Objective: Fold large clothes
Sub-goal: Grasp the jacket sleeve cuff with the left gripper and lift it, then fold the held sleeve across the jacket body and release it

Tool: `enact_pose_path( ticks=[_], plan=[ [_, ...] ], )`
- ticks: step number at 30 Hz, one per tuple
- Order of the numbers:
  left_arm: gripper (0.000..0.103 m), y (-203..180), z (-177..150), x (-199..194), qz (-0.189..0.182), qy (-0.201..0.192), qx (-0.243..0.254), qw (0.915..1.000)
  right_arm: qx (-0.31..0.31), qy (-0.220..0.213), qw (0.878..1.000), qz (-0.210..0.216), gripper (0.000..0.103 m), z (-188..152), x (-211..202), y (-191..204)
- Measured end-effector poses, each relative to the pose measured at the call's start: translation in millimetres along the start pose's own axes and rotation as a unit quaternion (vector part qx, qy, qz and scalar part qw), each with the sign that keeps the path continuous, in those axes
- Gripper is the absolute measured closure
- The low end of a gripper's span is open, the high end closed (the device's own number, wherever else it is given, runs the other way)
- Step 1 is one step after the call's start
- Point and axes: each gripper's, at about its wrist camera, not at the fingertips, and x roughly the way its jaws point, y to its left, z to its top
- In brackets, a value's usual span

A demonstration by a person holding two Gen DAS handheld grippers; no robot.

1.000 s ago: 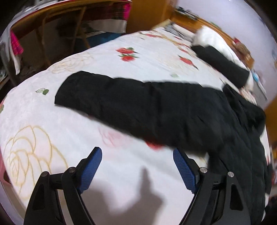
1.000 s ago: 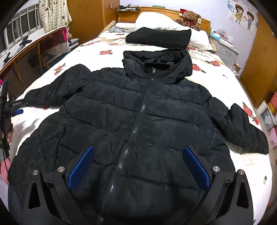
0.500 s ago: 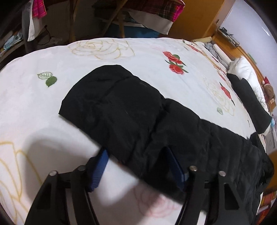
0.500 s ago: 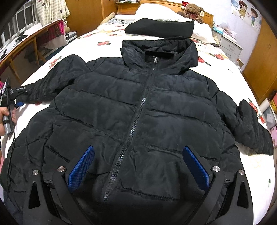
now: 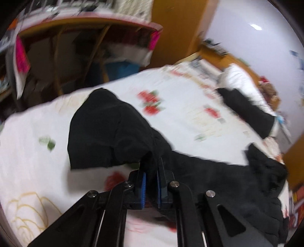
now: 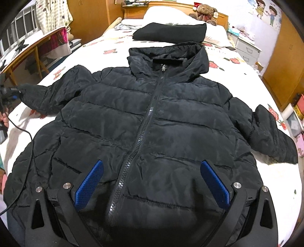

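Since the earlier frame, the left gripper (image 5: pixel 151 176) has been closed onto the sleeve (image 5: pixel 110 131) of the black quilted hooded jacket (image 6: pixel 152 121) and lifted. The jacket lies flat on the floral bedspread (image 6: pixel 237 62); the sleeve's long axis runs toward its body. The right gripper (image 6: pixel 152 182) hovers spread above the hem.

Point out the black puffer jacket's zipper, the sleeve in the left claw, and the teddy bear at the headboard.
Black puffer jacket's zipper (image 6: pixel 141 131): right wrist view, mid-length of the teeth.
Black padded sleeve (image 5: pixel 106 131): left wrist view, cuff end beyond the clamped fold.
Brown teddy bear (image 6: pixel 206 11): right wrist view, its head.
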Motion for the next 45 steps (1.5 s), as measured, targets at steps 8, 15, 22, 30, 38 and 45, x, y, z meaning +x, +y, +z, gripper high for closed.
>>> enact_pose_path(
  ticks=[8, 15, 22, 30, 38, 45],
  plan=[
    [0.095, -107.3, 13.7, -96.8, -0.128, -0.039, 0.082, 0.9876, 0.036, -0.03, 0.999, -0.005, 0.001, -5.0, -37.1, -28.0],
    [0.095, -210.3, -20.3, -132.3, -0.216, -0.014, 0.159, 0.9633, 0.078, -0.057, 0.995, -0.01, 0.001, -16.6, -68.8, -62.1],
    [0.095, -295.8, -91.8, -115.7, -0.268, 0.06, 0.207, 0.939, 0.117, -0.062, 0.991, -0.023, 0.001, -32.5, -79.3, -99.2],
    [0.092, -361.5, -175.7, -65.6, -0.28, 0.149, 0.263, 0.9112, 0.146, -0.043, 0.987, -0.041, 0.001, -44.6, -62.9, -132.9],
    [0.025, -358.0, -198.3, -48.6, -0.331, 0.217, 0.235, 0.8879, 0.155, -0.034, 0.986, -0.041, 0.001, -43.5, -50.0, -141.3],
    [0.025, -307.6, -147.9, -81.2, -0.323, 0.146, 0.237, 0.9047, 0.161, -0.047, 0.986, -0.006, 0.001, -16.3, -41.5, -136.3]
  ],
)
